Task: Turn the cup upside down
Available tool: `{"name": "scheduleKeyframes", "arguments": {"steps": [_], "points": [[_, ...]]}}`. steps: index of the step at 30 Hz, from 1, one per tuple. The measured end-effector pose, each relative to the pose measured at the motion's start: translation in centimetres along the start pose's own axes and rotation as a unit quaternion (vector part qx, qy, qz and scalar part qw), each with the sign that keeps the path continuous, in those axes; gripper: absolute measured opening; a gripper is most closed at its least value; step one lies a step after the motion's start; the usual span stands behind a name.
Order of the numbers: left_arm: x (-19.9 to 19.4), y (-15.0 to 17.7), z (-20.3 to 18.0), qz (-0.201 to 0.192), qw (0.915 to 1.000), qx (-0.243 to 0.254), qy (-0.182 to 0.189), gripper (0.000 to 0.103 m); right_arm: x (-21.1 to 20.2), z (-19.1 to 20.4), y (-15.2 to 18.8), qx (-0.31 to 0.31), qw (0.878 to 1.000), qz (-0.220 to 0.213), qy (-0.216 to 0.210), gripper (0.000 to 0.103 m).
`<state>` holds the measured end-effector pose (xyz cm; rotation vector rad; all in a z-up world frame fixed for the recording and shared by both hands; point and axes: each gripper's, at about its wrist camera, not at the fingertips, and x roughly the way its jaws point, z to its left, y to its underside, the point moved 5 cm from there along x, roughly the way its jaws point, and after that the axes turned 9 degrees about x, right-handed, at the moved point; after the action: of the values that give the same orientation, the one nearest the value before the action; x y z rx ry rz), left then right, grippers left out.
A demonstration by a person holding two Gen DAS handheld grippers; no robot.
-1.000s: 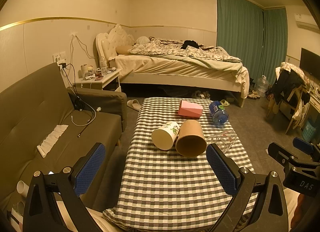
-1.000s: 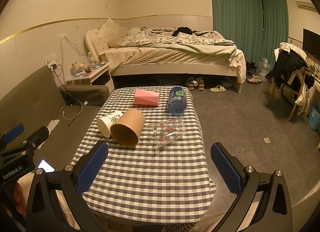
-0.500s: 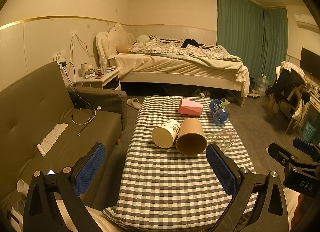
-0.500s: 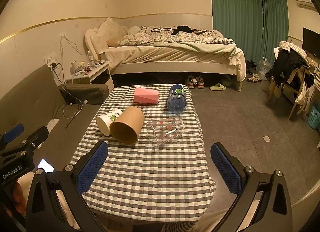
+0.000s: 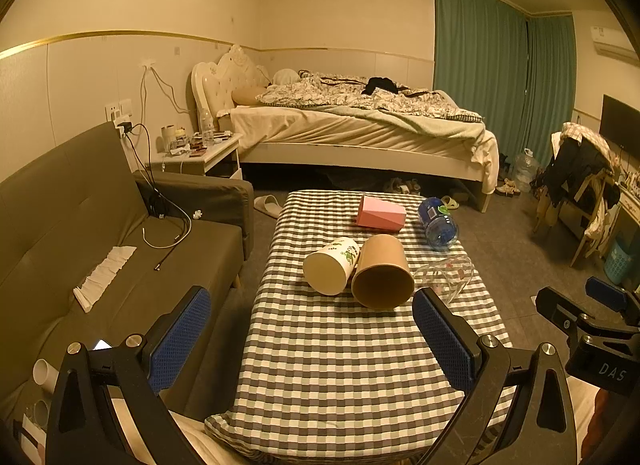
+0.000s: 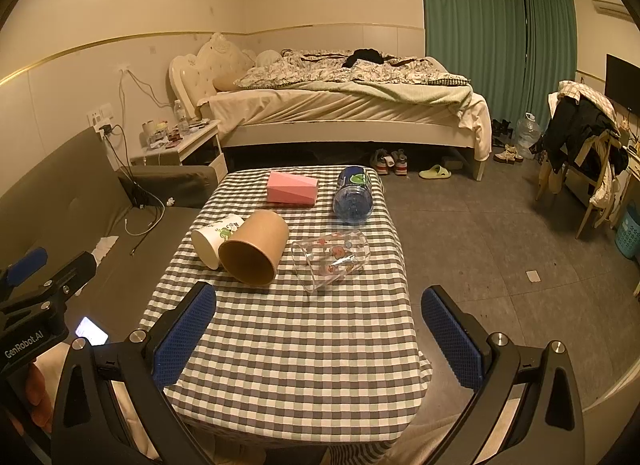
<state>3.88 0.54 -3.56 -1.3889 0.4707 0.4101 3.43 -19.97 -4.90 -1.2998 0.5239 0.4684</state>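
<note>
Three cups lie on their sides on the checked table (image 5: pixel 344 361) (image 6: pixel 296 345), mouths toward me: a white printed paper cup (image 5: pixel 331 271) (image 6: pixel 212 240), a brown paper cup (image 5: pixel 382 277) (image 6: pixel 255 247) touching it, and a clear glass cup with red prints (image 5: pixel 446 276) (image 6: pixel 331 259) to the right. My left gripper (image 5: pixel 310 339) is open and empty above the table's near end, short of the cups. My right gripper (image 6: pixel 318 339) is open and empty, also short of them.
A pink box (image 5: pixel 381 213) (image 6: pixel 292 188) and a blue water bottle on its side (image 5: pixel 438 223) (image 6: pixel 354 196) lie at the table's far end. A grey sofa (image 5: pixel 100 249) is on the left, a bed (image 5: pixel 360 133) behind, a chair with clothes (image 6: pixel 584 137) on the right.
Both views show the table slightly lower and farther in frame; the grippers have shifted a little. The cups have not moved and both jaws stay open.
</note>
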Motion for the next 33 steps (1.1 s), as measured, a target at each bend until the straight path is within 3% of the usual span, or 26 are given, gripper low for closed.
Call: {"name": "scheduleKeyframes", "arguments": {"steps": [33], "points": [[0.44,0.57,0.14,0.007,1.0,-0.002,0.001,0.103,0.15,0.47,0.39,-0.005,1.0,0.006,0.001,0.103]]}}
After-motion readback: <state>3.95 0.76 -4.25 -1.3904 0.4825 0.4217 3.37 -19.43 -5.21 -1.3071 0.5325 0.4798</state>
